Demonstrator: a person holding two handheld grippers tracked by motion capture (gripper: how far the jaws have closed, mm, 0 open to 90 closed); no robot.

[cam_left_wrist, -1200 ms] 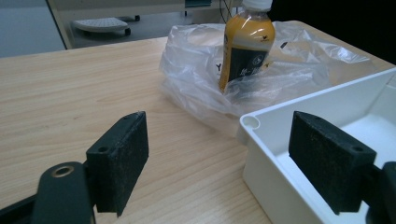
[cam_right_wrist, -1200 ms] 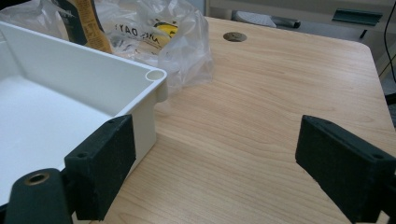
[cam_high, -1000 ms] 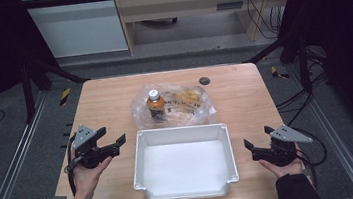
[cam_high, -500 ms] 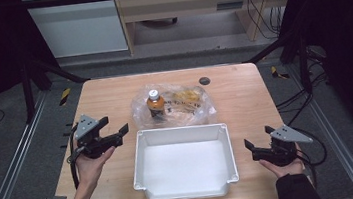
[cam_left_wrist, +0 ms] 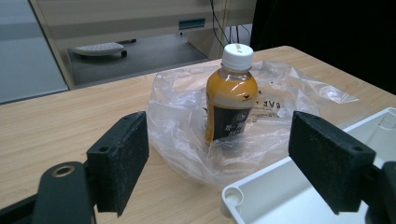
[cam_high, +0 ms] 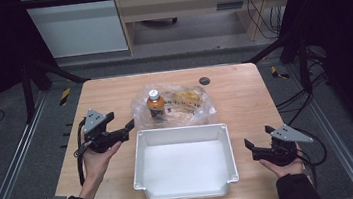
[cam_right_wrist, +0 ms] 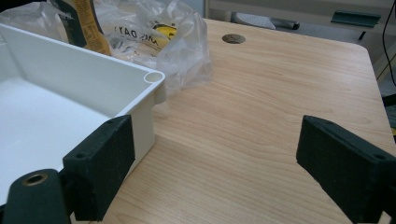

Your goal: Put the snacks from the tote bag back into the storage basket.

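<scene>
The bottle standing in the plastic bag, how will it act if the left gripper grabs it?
The bottle looks nearly full, so probably heavy for its size. It is tall and narrow, so a sideways push may tip it. The loose bag around it looks slippery and may slide under the jaws.

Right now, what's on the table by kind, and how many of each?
Bottle, orange drink, white cap, standing in the bag: 1
Clear plastic bag: 1
White tray, nothing in it: 1
Grippers, left gripper and right gripper, both open: 2
Total: 5
</scene>
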